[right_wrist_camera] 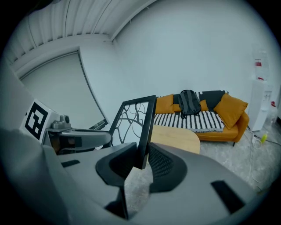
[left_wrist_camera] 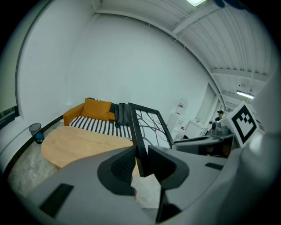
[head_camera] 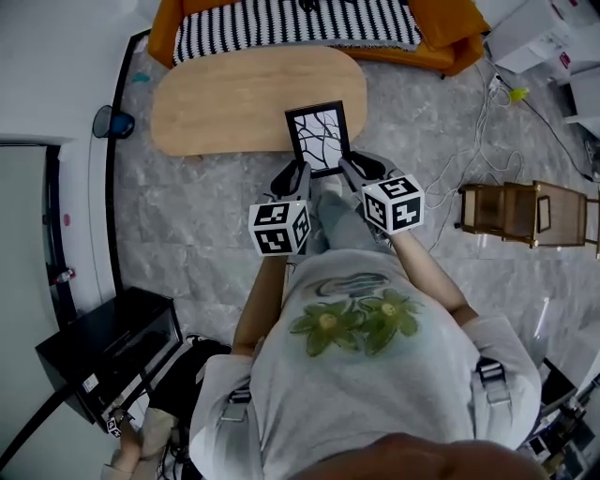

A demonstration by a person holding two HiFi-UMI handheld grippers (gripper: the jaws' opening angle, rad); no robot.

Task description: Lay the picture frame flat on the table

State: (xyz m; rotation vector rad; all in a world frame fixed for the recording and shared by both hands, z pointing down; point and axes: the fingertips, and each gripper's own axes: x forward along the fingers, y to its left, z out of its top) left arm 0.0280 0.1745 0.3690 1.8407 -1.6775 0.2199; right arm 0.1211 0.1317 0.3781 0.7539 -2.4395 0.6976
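Note:
The picture frame is black with a white branch pattern, and it stands upright in the air over the near edge of the oval wooden table. My left gripper is shut on its lower left corner. My right gripper is shut on its lower right corner. In the left gripper view the frame's edge runs up from between the dark pads. In the right gripper view the frame rises the same way from between the jaws, with the table beyond it.
An orange sofa with a striped blanket stands behind the table. A small wooden stand is on the floor at the right, with cables nearby. A black box sits at the lower left, and a blue bin is left of the table.

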